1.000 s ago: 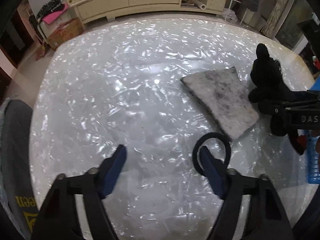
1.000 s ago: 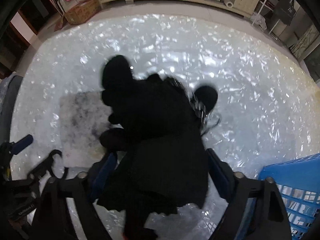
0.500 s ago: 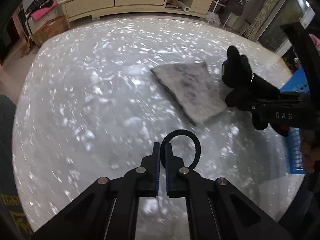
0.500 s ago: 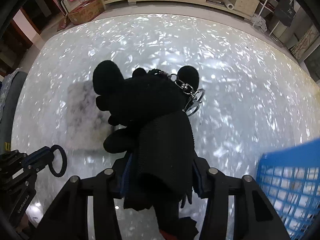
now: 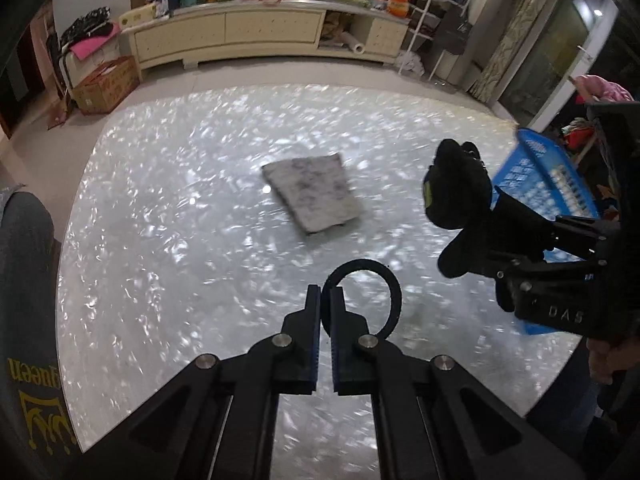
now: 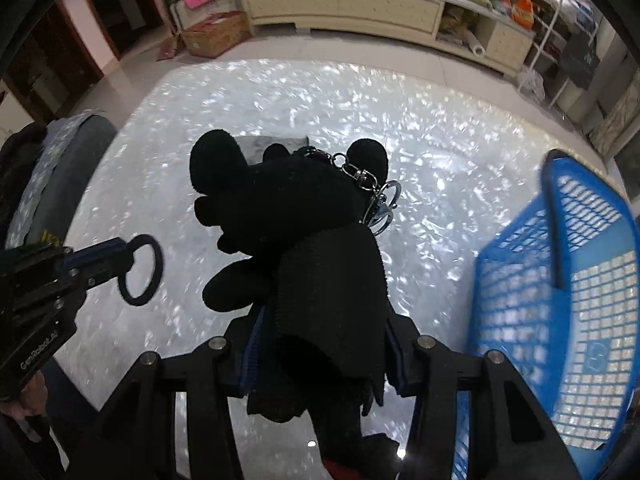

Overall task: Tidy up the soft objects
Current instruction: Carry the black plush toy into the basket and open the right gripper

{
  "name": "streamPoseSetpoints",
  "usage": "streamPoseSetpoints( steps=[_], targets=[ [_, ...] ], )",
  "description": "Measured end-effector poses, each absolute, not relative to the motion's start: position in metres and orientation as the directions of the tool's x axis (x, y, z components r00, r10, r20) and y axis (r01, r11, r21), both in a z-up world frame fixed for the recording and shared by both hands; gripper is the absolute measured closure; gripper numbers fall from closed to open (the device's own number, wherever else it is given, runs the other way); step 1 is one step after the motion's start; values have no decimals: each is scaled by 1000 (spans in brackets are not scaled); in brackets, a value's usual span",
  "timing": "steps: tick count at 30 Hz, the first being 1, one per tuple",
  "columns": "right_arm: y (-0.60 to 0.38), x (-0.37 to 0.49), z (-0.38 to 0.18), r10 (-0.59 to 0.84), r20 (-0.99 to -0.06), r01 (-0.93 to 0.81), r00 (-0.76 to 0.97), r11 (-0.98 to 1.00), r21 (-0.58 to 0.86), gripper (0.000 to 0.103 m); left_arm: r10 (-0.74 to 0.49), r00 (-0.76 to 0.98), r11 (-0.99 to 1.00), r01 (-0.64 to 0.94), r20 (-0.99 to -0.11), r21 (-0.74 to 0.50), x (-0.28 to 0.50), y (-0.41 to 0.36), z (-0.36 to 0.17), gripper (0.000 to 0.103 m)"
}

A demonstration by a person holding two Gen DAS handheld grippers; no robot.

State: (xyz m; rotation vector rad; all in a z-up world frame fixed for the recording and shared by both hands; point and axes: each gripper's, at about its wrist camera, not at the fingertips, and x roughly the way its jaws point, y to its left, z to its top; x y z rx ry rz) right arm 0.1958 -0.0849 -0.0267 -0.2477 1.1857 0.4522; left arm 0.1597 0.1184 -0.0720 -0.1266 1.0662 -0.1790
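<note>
Both tools have come up off the worktop since a second ago, each with its catch: our left tool (image 5: 325, 308), which stood wide then, has closed down to a narrow slit on a black elastic ring (image 5: 366, 298), pinching one side so the loop stands out to the right of the tips, and our right tool (image 6: 322, 350) has closed in on the black plush toy (image 6: 280, 216) and now squeezes its lower body, with the head, ears and metal keychain clasp (image 6: 380, 200) sticking out past the tips. Left lying on the glittering white worktop (image 5: 168, 208) is a grey folded cloth (image 5: 312, 194), at the middle and towards the far side. At the right edge stands the blue mesh basket (image 6: 560, 280), just beside the plush. We judge the step in hand to be carrying the toy over to that basket. To do it well, we should keep the squeeze firm, bring the toy clear above the near rim so dangling legs and clasp do not snag the mesh, and release only once it hangs inside. Our ring can follow, then the cloth.
</note>
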Motion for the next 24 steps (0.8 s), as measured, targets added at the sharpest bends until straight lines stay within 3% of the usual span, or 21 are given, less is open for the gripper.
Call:
streamPoseSetpoints(
  steps=[13, 24],
  targets=[
    [-149, 163, 45, 230, -876, -469, 424, 883, 4, 56, -241, 547, 970, 144, -802, -194, 129, 58, -8, 100],
    [-218, 167, 62, 178, -848, -368, 500, 930, -22, 56, -265, 555, 962, 211, -789, -175, 128, 17, 9, 100]
  ],
)
